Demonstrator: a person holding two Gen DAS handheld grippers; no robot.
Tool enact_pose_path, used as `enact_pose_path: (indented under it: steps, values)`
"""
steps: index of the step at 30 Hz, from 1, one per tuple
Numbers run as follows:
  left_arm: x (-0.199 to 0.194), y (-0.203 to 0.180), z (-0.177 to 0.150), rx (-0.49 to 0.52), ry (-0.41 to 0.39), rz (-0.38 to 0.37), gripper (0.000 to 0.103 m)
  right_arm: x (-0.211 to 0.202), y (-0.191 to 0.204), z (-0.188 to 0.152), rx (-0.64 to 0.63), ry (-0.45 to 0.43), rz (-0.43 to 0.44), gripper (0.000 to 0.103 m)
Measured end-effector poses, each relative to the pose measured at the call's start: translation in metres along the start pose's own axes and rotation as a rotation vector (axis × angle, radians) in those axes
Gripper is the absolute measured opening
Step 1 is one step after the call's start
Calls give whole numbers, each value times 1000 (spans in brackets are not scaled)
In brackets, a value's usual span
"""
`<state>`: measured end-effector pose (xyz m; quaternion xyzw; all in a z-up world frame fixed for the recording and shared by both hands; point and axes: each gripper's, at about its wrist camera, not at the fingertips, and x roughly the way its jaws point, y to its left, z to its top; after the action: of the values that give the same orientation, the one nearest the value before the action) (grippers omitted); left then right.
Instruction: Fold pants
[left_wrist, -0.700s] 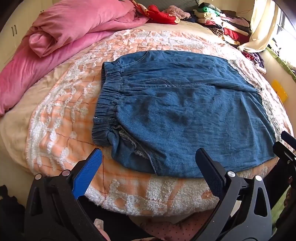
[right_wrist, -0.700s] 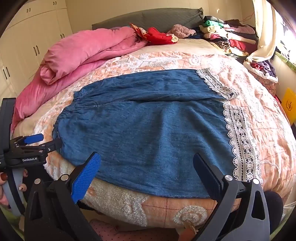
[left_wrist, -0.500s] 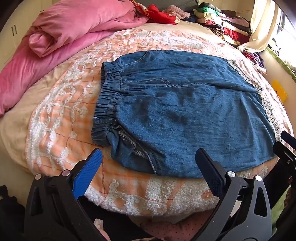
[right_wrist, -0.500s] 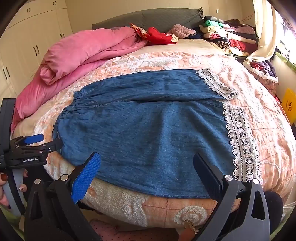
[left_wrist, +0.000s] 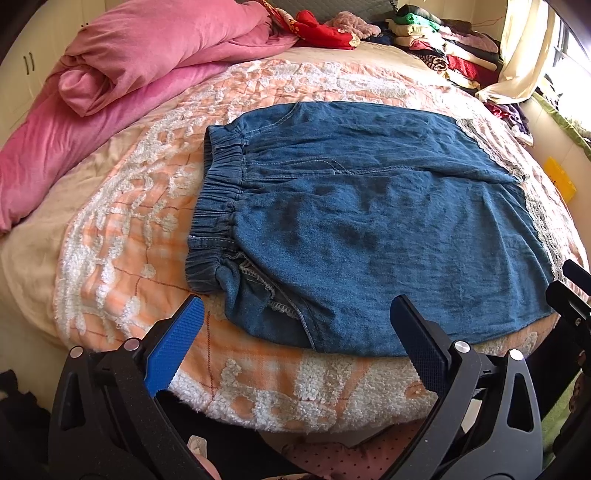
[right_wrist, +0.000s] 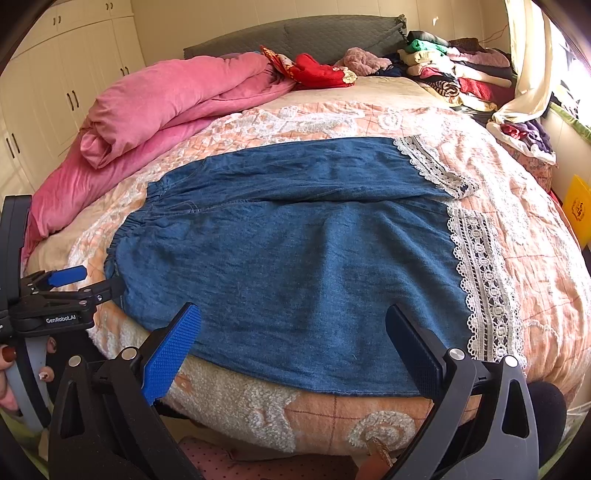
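Observation:
Blue denim pants (left_wrist: 369, 221) (right_wrist: 295, 251) lie flat across the bed, elastic waistband (left_wrist: 218, 218) to the left, white lace cuffs (right_wrist: 480, 273) to the right. The far leg lies partly under the near one. My left gripper (left_wrist: 295, 339) hovers open over the near edge by the waistband end, with nothing between its fingers. My right gripper (right_wrist: 293, 339) hovers open above the near hem towards the lace cuff, also holding nothing. The left gripper (right_wrist: 88, 280) shows at the left edge of the right wrist view, with a hand on its handle.
An orange-and-white quilt (left_wrist: 122, 236) covers the bed. A rolled pink blanket (right_wrist: 166, 107) lies at the back left. Red clothes (right_wrist: 317, 70) and a pile of folded garments (right_wrist: 454, 70) sit near the headboard. White cupboards (right_wrist: 55, 74) stand left; a yellow thing (right_wrist: 578, 206) is at the right.

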<state>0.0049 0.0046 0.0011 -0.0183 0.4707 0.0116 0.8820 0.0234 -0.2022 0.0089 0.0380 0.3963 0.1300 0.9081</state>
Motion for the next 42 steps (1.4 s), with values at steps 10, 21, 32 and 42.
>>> enact_pose_path:
  steps: [10,21,32,42]
  values:
    - [-3,0,3,13,-1,24,95,1,0,1,-1,-1,3,99]
    - [1,-3,7,35,3,44,95,6,7,8,-14,2,6,99]
    - [12,11,46,25,-21,75,95,19,16,41,-64,-12,50,99]
    - [23,43,105,-29,-72,103,95,45,29,108,-91,-65,89,99]
